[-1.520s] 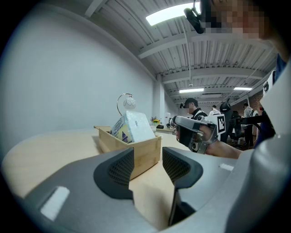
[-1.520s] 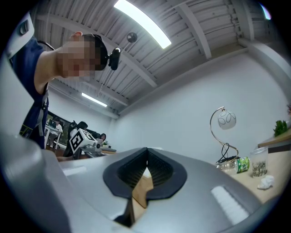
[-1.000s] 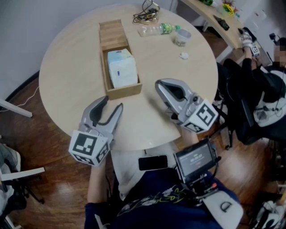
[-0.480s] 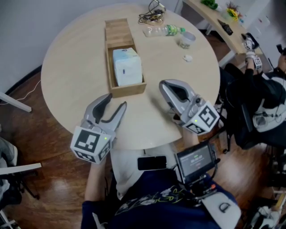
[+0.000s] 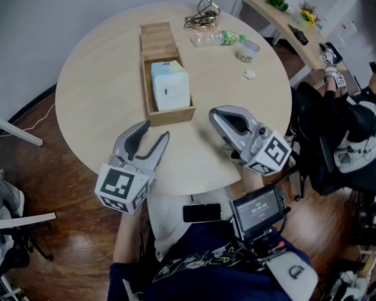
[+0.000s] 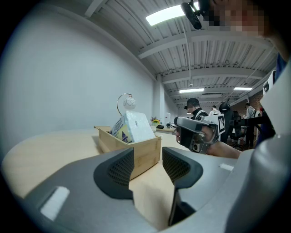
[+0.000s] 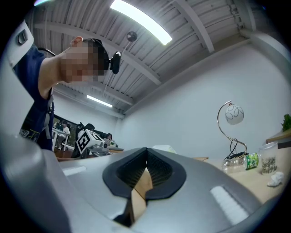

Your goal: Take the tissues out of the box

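The pack of tissues (image 5: 169,86) sits in the nearer compartment of the wooden box (image 5: 170,116), which lies toward the far half of the round tabletop (image 5: 94,76). The pack sticks up above the rim, and in the left gripper view it leans. Nothing has been lifted yet.

The left gripper (image 5: 156,130) hovers near the tabletop's near edge, just short of the box's near end wall. Its jaws are apart and nothing is between them. The right gripper (image 5: 214,116) is over the near right part of the tabletop. Its jaws are pressed together and it is empty.

The likeliest trouble is the box coming along with the pack. The box looks light and nothing pins it down, so a snug pack could drag it up or tip it. The right gripper cannot clamp a wall to brace the box until it opens, though it could press down on the rim as it is.

A low approach by the left gripper could strike the near wall and push the box toward the far edge. A plastic bottle (image 5: 214,39), a cup (image 5: 248,50) and some cables (image 5: 202,17) lie there.

The pack looks soft, so a shallow pinch on its top could slip off. The lean may also leave one jaw too little room beside the box wall.
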